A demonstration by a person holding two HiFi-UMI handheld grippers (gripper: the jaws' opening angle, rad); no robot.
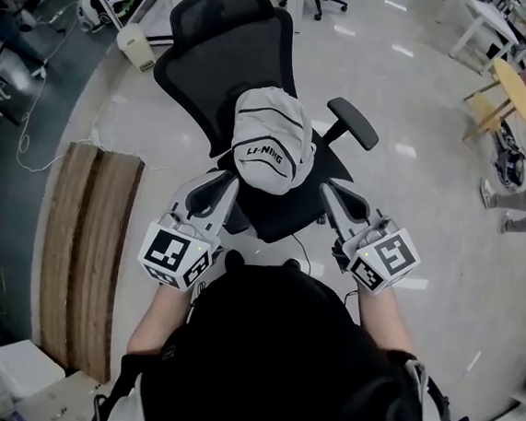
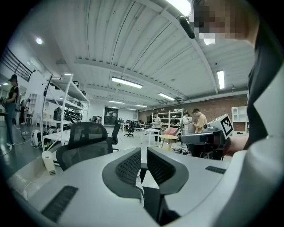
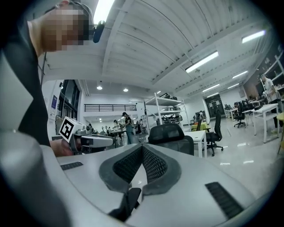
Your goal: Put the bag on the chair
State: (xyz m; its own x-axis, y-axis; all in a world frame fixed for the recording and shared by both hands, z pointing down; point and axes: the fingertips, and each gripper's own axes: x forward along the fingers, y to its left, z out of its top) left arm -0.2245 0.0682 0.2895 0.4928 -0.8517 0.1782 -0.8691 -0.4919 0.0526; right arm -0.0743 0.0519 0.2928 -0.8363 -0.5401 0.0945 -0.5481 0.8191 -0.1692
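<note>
A person in a black top (image 1: 286,355) stood close before a black mesh office chair (image 1: 214,43), holding a pale grey two-jaw gripper with a black-and-white marker cube in each hand, both aimed roughly level at the chair. The left gripper (image 1: 219,187) had its dark ribbed pads drawn close, with only a slim gap between them and nothing in it. The right gripper (image 1: 336,199) had its pads met at the tips and was also empty. Both tips hung over the front of the seat (image 1: 281,211), just beside the near end of the bag; whether the left one brushed it could not be told. Beyond them the white fabric drawstring bag with black trim and a printed logo (image 1: 270,139) sat on the seat, leaning against the backrest, with a padded black armrest (image 1: 353,123) to one side. Its long axis ran from the seat's front towards the backrest, and, judging by the upright logo, its top pointed away from the person. The placing step looked finished. The next move seemed to call only for taking the grippers clear without snagging a cord. Farther off lay a pale glossy floor (image 1: 415,72) and a round wooden table (image 1: 515,90).
</note>
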